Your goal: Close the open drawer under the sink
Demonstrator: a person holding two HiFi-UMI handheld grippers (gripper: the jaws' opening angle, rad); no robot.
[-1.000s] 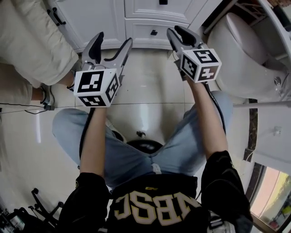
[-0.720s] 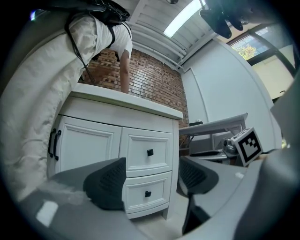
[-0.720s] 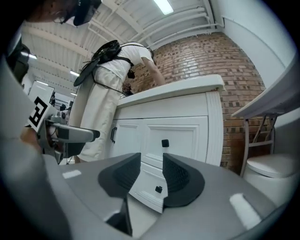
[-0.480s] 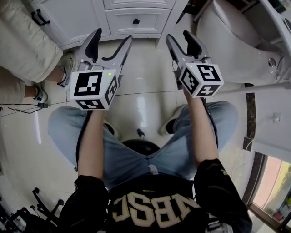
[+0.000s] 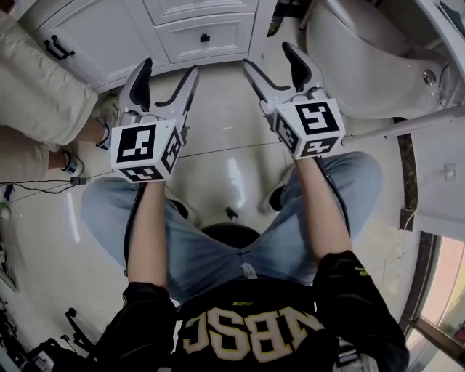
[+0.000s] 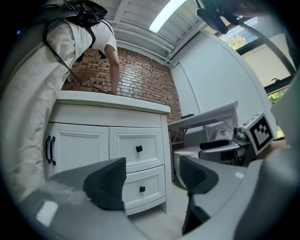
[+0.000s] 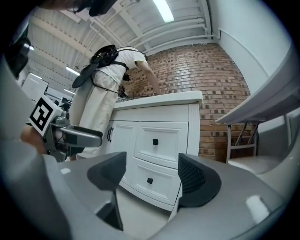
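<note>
the only readable writing was on the wearer's black shirt (image 5: 247, 330): pale letters, seen upside down, that seemed to spell "nbsc". the marker cubes (image 5: 144, 149) carried black-and-white squares. the left gripper (image 5: 168, 69) had its fingers (image 6: 110, 180) spread wide with nothing between them. the right gripper (image 5: 269, 58) had its fingers (image 7: 194, 180) opening, already wide, also empty. both pointed at the white cabinet (image 5: 109, 33), short of it. the lower drawer (image 5: 182, 40) sat flush with the front, its black knob (image 5: 205, 37) showing. the upper drawer (image 5: 196, 7) was cut off by the head view's top edge. a second person (image 5: 36, 87) leaned over the tabletop (image 6: 122, 101); the sink could not be made out. the toilet (image 5: 356, 58) was partly cut off.
</note>
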